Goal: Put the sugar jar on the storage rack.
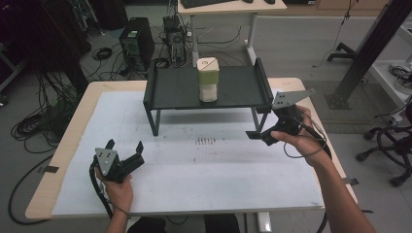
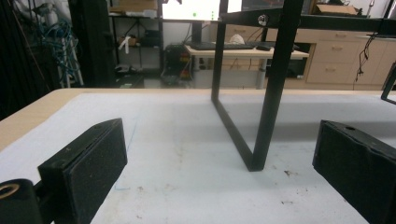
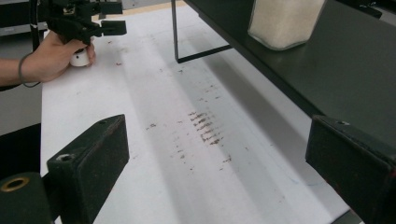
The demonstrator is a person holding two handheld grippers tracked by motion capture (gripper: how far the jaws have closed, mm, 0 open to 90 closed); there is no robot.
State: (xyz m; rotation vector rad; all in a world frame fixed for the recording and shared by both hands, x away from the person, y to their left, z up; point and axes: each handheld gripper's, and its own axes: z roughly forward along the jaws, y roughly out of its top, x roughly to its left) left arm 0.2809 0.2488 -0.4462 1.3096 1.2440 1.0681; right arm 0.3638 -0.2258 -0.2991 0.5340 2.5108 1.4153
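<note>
Both my tongs gape empty: left gripper [image 1: 125, 148] low on the table [image 1: 73, 141], right gripper [image 1: 257, 135] beside the shelf [image 1: 165, 90]. I probably should approach the jar [image 1: 208, 80] level, squaring my pads to its sides.

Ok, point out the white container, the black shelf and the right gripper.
white container [image 1: 208, 82]: high view, middle of its body.
black shelf [image 1: 175, 90]: high view, bare left part of its top.
right gripper [image 1: 253, 134]: high view, between its jaw tips.
</note>
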